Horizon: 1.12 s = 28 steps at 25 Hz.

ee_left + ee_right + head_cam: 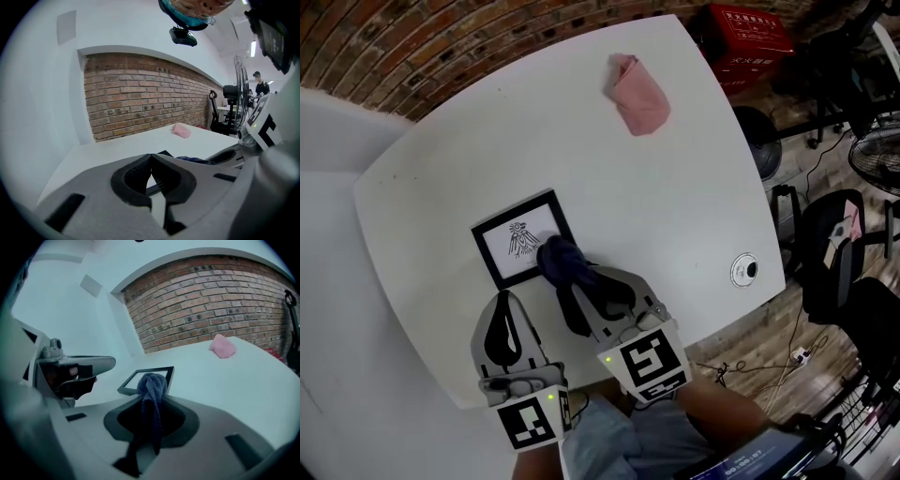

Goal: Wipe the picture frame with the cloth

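Head view: jaws seemingly round cloth (562,262)

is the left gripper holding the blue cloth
No, the left gripper is shut on nothing; the blue cloth is clamped in the right gripper.

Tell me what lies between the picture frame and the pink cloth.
Nothing: only bare white table shows between the picture frame and the pink cloth, in the head view.

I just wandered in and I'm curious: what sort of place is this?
Most likely an office or a workroom: a white table stands by a bare brick wall, with black office chairs and a standing fan on the wooden floor beside it.
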### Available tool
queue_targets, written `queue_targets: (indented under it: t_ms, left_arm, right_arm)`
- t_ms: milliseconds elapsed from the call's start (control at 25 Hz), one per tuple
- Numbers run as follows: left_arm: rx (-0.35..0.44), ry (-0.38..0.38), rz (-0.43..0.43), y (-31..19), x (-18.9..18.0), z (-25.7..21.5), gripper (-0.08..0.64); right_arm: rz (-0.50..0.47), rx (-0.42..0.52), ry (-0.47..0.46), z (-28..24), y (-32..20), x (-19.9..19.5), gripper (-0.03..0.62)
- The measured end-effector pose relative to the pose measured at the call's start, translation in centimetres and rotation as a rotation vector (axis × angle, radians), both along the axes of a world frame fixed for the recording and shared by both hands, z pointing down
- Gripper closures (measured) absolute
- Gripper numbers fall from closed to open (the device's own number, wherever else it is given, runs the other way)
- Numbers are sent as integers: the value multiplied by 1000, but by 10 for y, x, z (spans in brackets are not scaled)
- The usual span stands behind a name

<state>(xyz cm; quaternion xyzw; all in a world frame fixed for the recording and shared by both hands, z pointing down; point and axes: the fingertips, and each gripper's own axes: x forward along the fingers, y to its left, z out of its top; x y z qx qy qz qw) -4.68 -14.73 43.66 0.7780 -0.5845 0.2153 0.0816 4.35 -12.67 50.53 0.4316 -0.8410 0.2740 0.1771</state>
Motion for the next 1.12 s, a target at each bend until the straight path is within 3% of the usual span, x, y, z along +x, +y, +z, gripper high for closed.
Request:
queue_targets:
  t_ms: [240, 480, 1120]
  left_arm:
    - [33, 11, 7, 1, 12, -13, 551]
    - [94, 18, -22, 1, -4, -50, 551]
    - [197, 28, -186, 4, -111, -116, 551]
  right_arm:
    - [38, 13, 38, -9, -2, 30, 515]
    - [53, 68, 77, -50, -8, 39, 515]
    - [-77, 236, 70, -123, -39, -67, 515]
